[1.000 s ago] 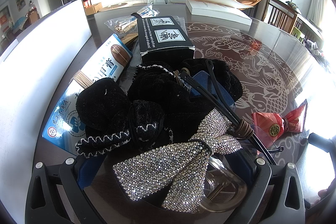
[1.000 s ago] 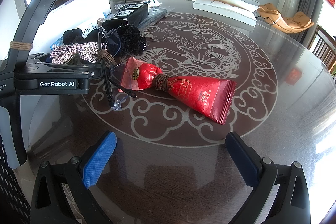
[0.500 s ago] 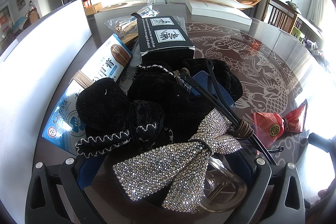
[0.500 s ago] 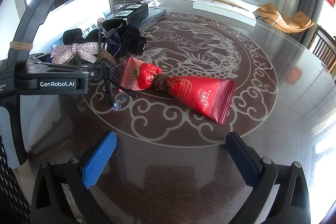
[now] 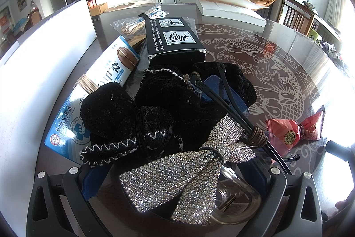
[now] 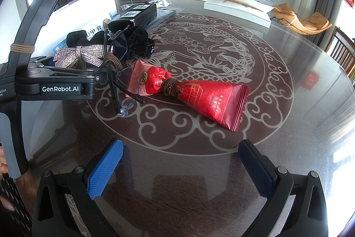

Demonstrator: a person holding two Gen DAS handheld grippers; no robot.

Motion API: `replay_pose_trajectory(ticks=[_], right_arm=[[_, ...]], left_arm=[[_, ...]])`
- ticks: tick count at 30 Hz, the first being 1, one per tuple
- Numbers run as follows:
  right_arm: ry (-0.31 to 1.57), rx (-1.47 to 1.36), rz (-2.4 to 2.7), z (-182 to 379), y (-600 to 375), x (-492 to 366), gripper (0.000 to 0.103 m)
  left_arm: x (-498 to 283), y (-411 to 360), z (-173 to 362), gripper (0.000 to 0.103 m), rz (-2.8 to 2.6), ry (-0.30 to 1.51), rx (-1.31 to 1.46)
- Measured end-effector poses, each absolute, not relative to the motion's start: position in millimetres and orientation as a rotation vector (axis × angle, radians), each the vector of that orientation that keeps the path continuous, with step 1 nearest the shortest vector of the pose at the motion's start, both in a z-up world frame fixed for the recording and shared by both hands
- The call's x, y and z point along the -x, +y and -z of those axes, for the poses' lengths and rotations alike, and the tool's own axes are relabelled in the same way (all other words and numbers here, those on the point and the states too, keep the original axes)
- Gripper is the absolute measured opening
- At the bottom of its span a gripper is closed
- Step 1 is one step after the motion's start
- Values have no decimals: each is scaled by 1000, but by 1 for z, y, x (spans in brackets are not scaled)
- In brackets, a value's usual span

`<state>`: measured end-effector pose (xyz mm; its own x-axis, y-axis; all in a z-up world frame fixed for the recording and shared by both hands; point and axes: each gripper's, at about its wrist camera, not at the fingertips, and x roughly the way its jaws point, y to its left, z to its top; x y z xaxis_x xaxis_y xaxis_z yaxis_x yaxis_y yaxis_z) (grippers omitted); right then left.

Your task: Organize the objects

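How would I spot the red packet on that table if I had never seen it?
Find the round table with the pale fish pattern. Near the pattern's edge, right of the pile of black hair accessories, the red packet lies flat. It is the only red item, cinched in the middle by a brown cord.

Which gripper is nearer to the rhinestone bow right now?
Left. The left gripper has the rhinestone bow lying between its fingers. The right gripper hangs open over bare table, apart from the bow, nearer the red packet.
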<state>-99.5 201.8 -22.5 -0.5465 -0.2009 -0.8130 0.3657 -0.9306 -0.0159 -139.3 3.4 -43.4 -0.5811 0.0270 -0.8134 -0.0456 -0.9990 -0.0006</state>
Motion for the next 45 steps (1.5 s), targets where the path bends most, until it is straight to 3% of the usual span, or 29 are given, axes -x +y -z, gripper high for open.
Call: replay_pose_trajectory(ticks=[13, 20, 31, 38, 41, 42, 44, 45], right_arm=[[263, -1278, 2496, 22, 202, 99, 103], [263, -1277, 2495, 22, 202, 99, 103], [168, -1138, 2496, -2, 208, 84, 103], [418, -1091, 2385, -26, 146, 125, 102], [491, -1143, 2290, -15, 120, 143, 82], [503, -1166, 2262, -10, 115, 148, 70], [533, -1165, 2243, -5, 107, 148, 62], [530, -1161, 2234, -5, 106, 147, 49]], left_arm=[[140, 3, 42, 103, -2684, 68, 1464], [61, -28, 41, 103, -2708, 41, 1474], [48, -31, 43, 103, -2774, 7, 1455], [53, -30, 44, 103, -2771, 7, 1463], [52, -31, 44, 103, -2772, 4, 1468], [51, -31, 44, 103, -2774, 2, 1470], [51, -33, 44, 103, -2778, -5, 1478], [52, -33, 44, 103, -2781, -11, 1480]])
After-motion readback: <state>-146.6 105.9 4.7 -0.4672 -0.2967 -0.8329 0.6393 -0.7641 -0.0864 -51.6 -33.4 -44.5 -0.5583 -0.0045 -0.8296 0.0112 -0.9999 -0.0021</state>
